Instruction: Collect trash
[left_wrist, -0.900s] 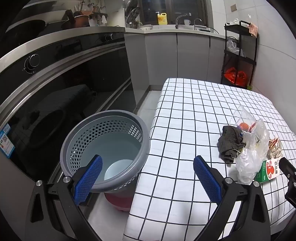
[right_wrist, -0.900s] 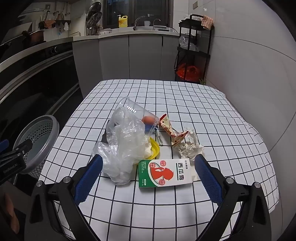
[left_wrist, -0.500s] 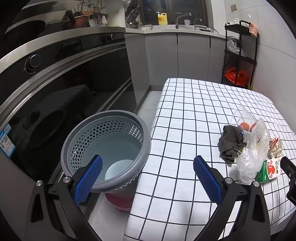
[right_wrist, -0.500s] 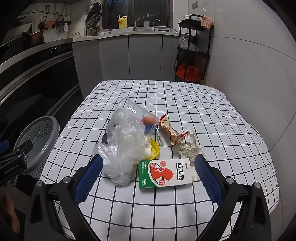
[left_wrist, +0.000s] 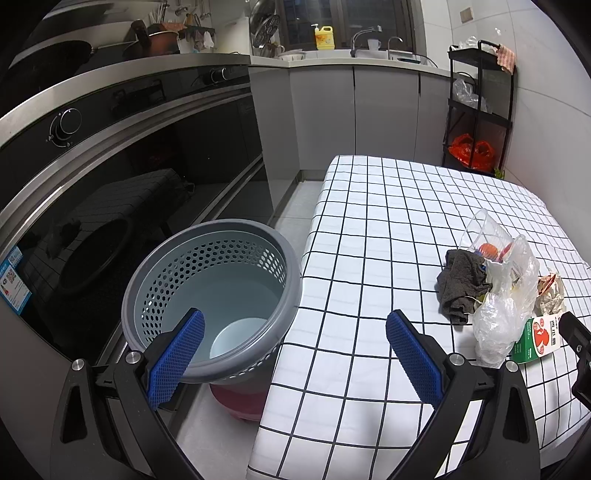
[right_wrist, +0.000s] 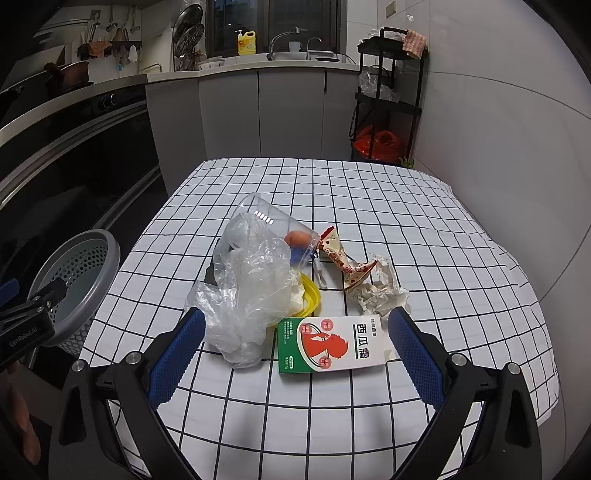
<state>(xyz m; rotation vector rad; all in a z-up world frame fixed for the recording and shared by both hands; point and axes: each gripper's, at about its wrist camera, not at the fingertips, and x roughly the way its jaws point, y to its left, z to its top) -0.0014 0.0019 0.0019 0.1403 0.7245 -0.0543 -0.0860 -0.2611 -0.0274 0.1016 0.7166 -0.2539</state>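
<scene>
A pile of trash lies on the checked table (right_wrist: 369, 192): a clear plastic bag (right_wrist: 251, 291), a clear cup (right_wrist: 273, 229), a yellow lid (right_wrist: 312, 295), a printed wrapper (right_wrist: 340, 258), crumpled paper (right_wrist: 380, 291) and a green-and-white carton (right_wrist: 332, 343). A dark rag (left_wrist: 460, 284) lies on the pile's left side. My right gripper (right_wrist: 295, 350) is open and empty, just in front of the carton. My left gripper (left_wrist: 293, 354) is open and empty, over the table's left edge beside a grey perforated basket (left_wrist: 210, 295).
A black oven front (left_wrist: 110, 177) runs along the left. Grey cabinets and a sink counter (right_wrist: 288, 59) stand behind the table. A black shelf rack (right_wrist: 388, 99) with a red bag stands at the back right. A red basin (left_wrist: 240, 402) sits under the basket.
The left gripper has drifted slightly left and back, so the trash pile sits a little further right in its view. The right gripper has barely moved.
</scene>
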